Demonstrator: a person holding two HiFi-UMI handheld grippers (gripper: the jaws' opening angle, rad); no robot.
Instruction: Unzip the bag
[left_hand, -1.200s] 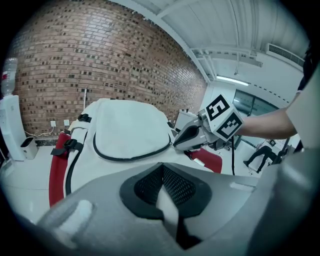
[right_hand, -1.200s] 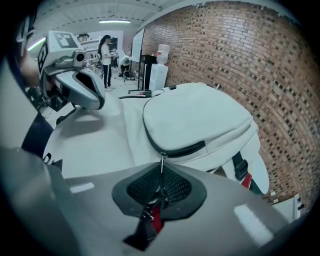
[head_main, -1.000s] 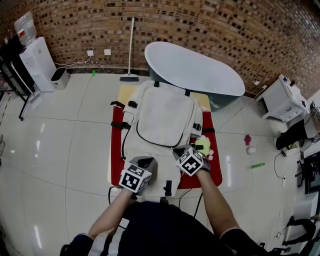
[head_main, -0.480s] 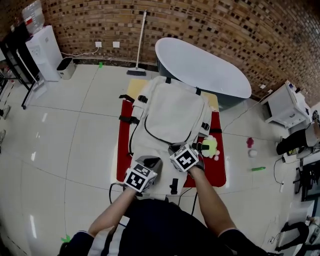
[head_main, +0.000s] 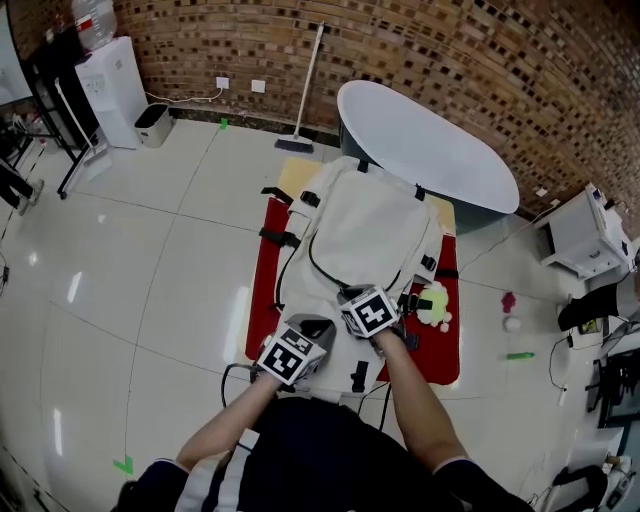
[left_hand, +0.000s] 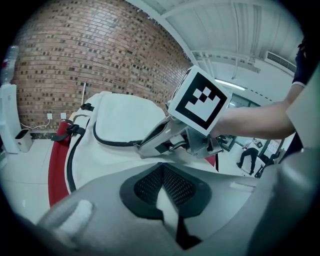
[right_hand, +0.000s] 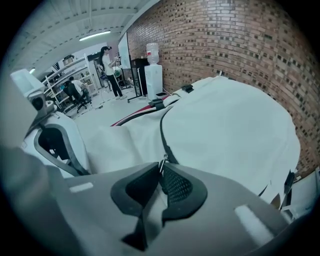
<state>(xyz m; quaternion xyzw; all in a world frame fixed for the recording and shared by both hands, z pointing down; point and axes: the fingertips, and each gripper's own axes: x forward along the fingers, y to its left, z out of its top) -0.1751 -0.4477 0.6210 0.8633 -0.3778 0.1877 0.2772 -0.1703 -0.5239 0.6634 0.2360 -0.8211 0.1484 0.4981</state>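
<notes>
On the counter (head_main: 268, 290) lies the bag (head_main: 365, 230), left gripper (left_hand: 161, 172) clamped on its fabric, while the right gripper (right_hand: 160, 176) is opening around the pull (right_hand: 162, 163), which may slip free.

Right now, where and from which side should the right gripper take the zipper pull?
Pinch the small metal zipper pull across its thin sides, coming from the person's side in line with the zipper track; it sticks up at the track's near end. The right gripper is there, jaws opening, pull between their tips.
</notes>
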